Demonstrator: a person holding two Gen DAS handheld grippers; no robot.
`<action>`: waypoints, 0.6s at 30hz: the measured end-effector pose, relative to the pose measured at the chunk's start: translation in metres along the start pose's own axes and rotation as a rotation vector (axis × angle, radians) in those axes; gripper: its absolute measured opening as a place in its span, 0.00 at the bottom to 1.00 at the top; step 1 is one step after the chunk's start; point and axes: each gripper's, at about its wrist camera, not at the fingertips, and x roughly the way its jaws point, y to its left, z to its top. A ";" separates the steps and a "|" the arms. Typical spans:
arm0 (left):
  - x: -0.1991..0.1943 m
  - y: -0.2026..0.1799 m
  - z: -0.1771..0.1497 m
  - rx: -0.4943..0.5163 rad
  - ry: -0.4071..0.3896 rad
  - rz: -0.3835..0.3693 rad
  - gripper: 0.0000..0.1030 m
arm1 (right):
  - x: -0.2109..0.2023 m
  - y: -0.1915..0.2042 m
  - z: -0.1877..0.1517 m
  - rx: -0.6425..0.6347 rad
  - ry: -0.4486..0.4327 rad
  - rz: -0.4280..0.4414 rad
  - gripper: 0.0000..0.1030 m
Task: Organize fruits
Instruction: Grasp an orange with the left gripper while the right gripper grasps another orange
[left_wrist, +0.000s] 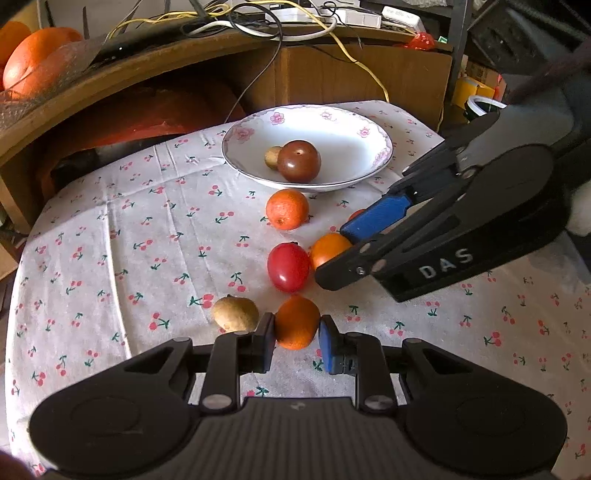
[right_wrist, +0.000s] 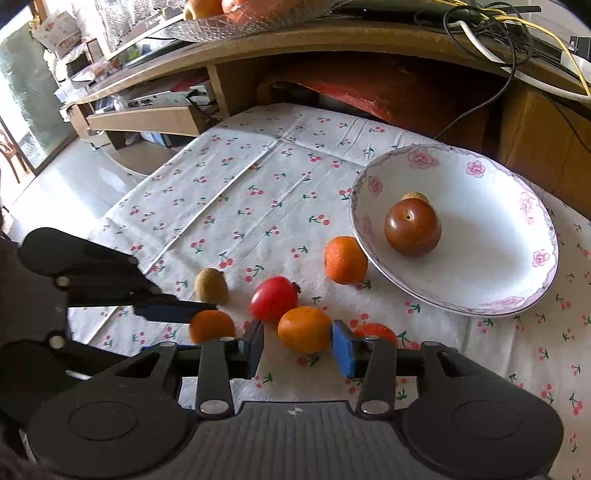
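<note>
The left gripper (left_wrist: 297, 338) has its two fingers on either side of a small orange (left_wrist: 296, 322), and the pads look like they touch it, so it is squeezing that orange. This orange sits on the cherry-print cloth (left_wrist: 110, 229) near the front edge of the table. Just beside it on the left lies a little brown fruit (left_wrist: 235, 314). The right gripper (right_wrist: 298, 350) comes in from the right side, and the white letters "DAS" (left_wrist: 446, 263) can be read on its black body. Its fingers are spread apart around another orange fruit (right_wrist: 304, 329); the blue pad on the right touches it, but the pad on the left has a gap, so it is not squeezing yet. A shiny red tomato (left_wrist: 288, 267) sits just beside that fruit, touching it. One more orange (left_wrist: 287, 209) lies farther back, right next to the rim of the white bowl (left_wrist: 347, 122). The bowl has pink flowers painted around its rim and stands near the back edge of the cloth. Inside it are a dark brown-red round fruit (left_wrist: 299, 161) and a small tan fruit (left_wrist: 273, 157) touching it from behind. Another red-orange fruit (right_wrist: 376, 332) peeks out behind the right gripper's blue pad. No other writing can be read.
</note>
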 end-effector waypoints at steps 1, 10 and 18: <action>0.000 0.000 0.000 -0.001 0.001 0.000 0.32 | 0.001 0.000 0.000 -0.002 0.002 -0.007 0.38; 0.005 0.002 0.000 -0.015 0.013 -0.004 0.32 | 0.008 -0.001 0.002 0.003 0.016 -0.064 0.29; 0.006 0.000 0.000 -0.006 0.008 0.006 0.32 | -0.002 0.001 -0.006 0.002 0.033 -0.048 0.28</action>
